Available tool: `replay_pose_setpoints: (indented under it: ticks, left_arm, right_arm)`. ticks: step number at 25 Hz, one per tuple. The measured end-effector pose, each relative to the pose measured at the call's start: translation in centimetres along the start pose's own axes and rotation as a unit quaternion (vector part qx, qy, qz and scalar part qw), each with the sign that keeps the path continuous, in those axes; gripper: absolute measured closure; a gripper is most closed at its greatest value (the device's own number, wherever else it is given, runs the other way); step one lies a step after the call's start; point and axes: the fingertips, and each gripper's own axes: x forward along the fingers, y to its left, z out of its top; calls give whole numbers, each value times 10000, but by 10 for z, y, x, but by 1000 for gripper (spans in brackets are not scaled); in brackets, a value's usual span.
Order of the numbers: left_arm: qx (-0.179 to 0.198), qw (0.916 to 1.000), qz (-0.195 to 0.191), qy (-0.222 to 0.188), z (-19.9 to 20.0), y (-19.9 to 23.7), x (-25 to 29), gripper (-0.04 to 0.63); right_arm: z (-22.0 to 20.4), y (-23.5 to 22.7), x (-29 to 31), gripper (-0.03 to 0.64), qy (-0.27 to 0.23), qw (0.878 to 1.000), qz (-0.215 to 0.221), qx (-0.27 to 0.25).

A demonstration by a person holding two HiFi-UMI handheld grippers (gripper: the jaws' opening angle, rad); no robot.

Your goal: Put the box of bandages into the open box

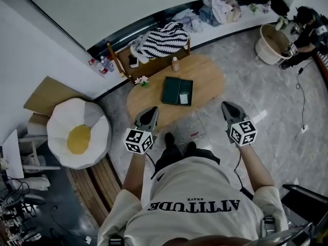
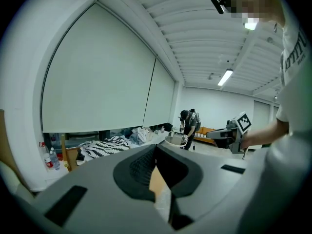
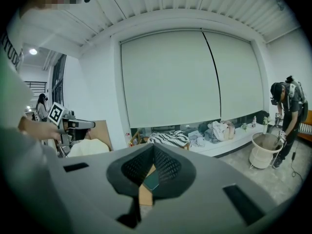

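Open box (image 1: 177, 91) lies beyond left claw (image 1: 152, 109) and right claw (image 1: 225, 105) (both shut).

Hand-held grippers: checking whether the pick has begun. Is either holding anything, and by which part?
Nothing is held: the left hand-held gripper and right hand-held gripper both have jaws together, empty.

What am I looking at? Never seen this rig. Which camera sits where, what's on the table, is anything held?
There is no robot: a person holds a two-jaw gripper in each hand, the left gripper and the right gripper. The head view comes from a camera on the person's head, looking down. The other two cameras ride on the grippers and look along their jaws. On the oval wooden table are a dark green box, a small bottle and a little flower bunch. Both grippers are shut and empty.
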Motion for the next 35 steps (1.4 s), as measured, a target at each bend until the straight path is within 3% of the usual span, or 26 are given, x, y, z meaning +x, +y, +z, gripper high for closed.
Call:
replay_pose_setpoints:
  ticks: [20,35]
  left_arm:
    - [271,9990,-348,11,7,61,-55,574]
    - [257,9987,-441,-68,17,79,-47,574]
  right_arm:
    - [22,68,7,597,-303,9983,-500,61]
    - [36,69,18,597,-403,9978,-532,56]
